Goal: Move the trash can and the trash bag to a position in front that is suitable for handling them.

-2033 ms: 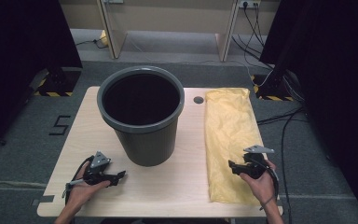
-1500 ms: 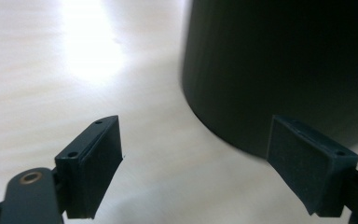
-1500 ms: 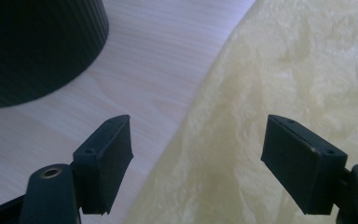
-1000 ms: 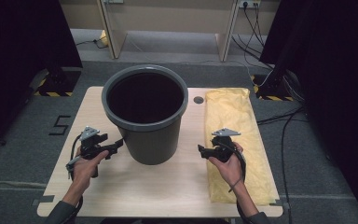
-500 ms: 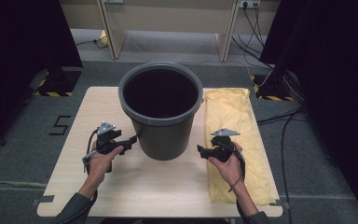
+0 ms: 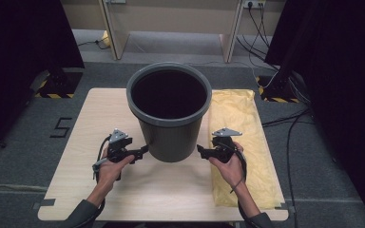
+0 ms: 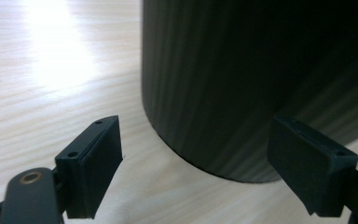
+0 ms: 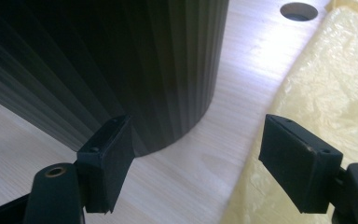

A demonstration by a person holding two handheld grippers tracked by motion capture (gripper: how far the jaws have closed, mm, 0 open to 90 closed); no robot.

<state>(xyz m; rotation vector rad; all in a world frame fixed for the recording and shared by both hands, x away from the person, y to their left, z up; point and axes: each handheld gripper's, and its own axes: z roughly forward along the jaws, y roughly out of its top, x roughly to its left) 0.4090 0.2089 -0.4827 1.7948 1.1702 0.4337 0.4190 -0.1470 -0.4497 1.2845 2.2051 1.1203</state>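
Note:
A dark grey ribbed bucket point(image 6: 169, 114) stands upright in the middle of the wooden table point(image 6: 95, 118), its mouth showing black inside. A flat yellow plastic bag point(image 6: 240, 142) lies along the table's right side, its left edge right beside the bucket. My left gripper point(image 6: 144, 151) is open, its tips close against the bucket's lower left wall point(image 7: 242, 84); I cannot tell whether they touch it. The left gripper point(image 7: 200, 144) has nothing between its jaws. My right gripper point(image 6: 199, 151) is open at the bucket's lower right, over the bag's edge. The right gripper point(image 8: 198, 140) faces the bucket wall point(image 8: 121, 60) and the bag point(image 8: 317, 93).
A round cable hole point(image 8: 299, 10) is in the tabletop behind the bucket, next to the bag. Bare wood lies left of the bucket and in front of it. Dark curtains point(image 6: 337, 71) and floor cables point(image 6: 290, 118) flank the table.
The bucket has slid right, up to the yellow bag, and my left gripper moved right with it at its base. The right gripper has stayed where it was.

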